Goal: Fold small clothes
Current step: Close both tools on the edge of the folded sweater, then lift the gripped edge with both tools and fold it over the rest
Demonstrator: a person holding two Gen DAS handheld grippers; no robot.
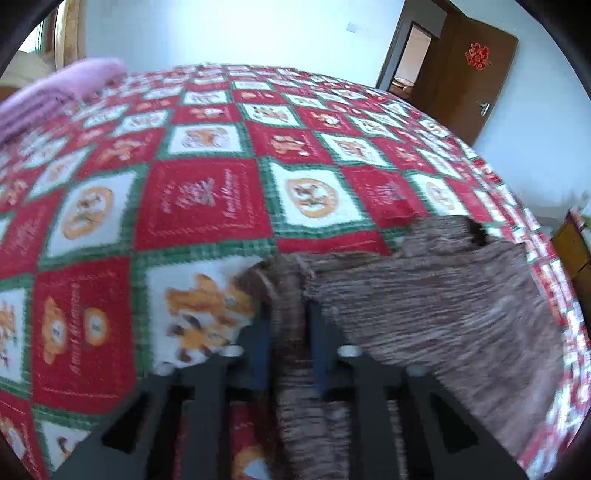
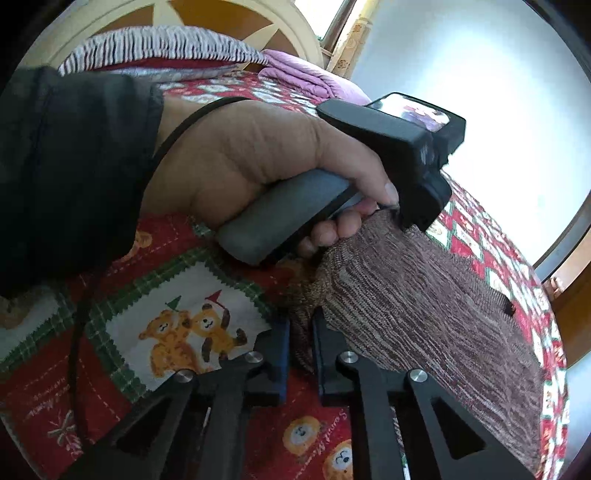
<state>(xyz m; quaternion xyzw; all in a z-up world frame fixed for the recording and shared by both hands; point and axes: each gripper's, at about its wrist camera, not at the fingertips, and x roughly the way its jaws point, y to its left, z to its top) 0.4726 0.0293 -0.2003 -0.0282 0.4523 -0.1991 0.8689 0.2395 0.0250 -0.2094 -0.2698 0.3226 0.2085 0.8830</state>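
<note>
A small brown knitted garment (image 1: 443,295) lies on the red, green and white patchwork bedspread (image 1: 207,206), near its right edge. My left gripper (image 1: 290,317) is shut on a bunched edge of the garment, with cloth between its fingers. In the right wrist view the same brown garment (image 2: 424,306) spreads to the right. My right gripper (image 2: 301,332) is shut on another bunched edge of it. The left gripper (image 2: 417,218), held by a hand, pinches the garment just beyond.
A folded pink blanket (image 1: 62,92) lies at the far left of the bed; it also shows in the right wrist view (image 2: 306,77) beside a striped pillow (image 2: 159,48) and the headboard (image 2: 221,18). A brown door (image 1: 469,70) stands open at the back right.
</note>
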